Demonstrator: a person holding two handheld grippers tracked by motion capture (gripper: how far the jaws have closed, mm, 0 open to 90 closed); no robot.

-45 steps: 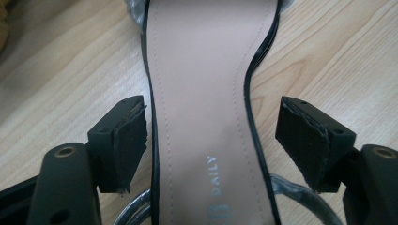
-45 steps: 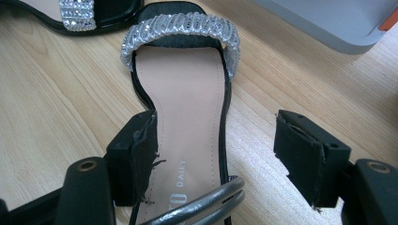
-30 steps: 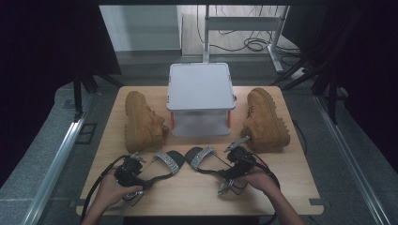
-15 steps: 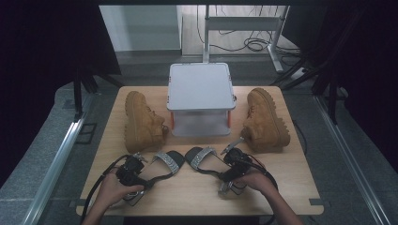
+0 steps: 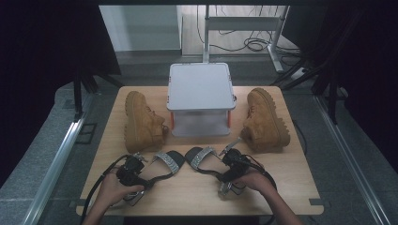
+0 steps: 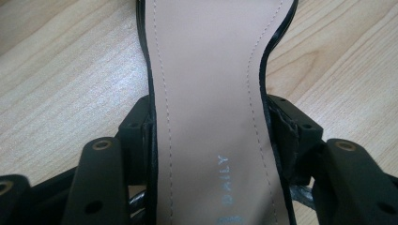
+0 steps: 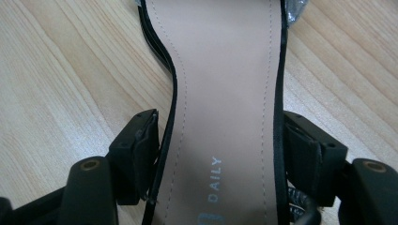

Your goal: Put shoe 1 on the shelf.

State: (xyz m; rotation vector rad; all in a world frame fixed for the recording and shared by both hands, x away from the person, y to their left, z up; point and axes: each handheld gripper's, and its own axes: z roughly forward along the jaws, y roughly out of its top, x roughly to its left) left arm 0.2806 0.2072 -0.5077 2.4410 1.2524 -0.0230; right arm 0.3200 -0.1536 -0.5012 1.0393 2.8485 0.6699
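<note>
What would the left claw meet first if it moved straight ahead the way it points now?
Probably the left sandal itself: its sole lies between the jaws, so the left claw would slide along it to the glittery toe strap. What lies beyond is unclear.

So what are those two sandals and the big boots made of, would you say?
Left sandal: a smooth, matte tan insole, likely leather or imitation, with stitched seams, a printed brand and glossy black edging. Right sandal looks the same. Their front straps glitter silver in the high view. Left boot and right boot: matte tan, probably nubuck or suede.
</note>
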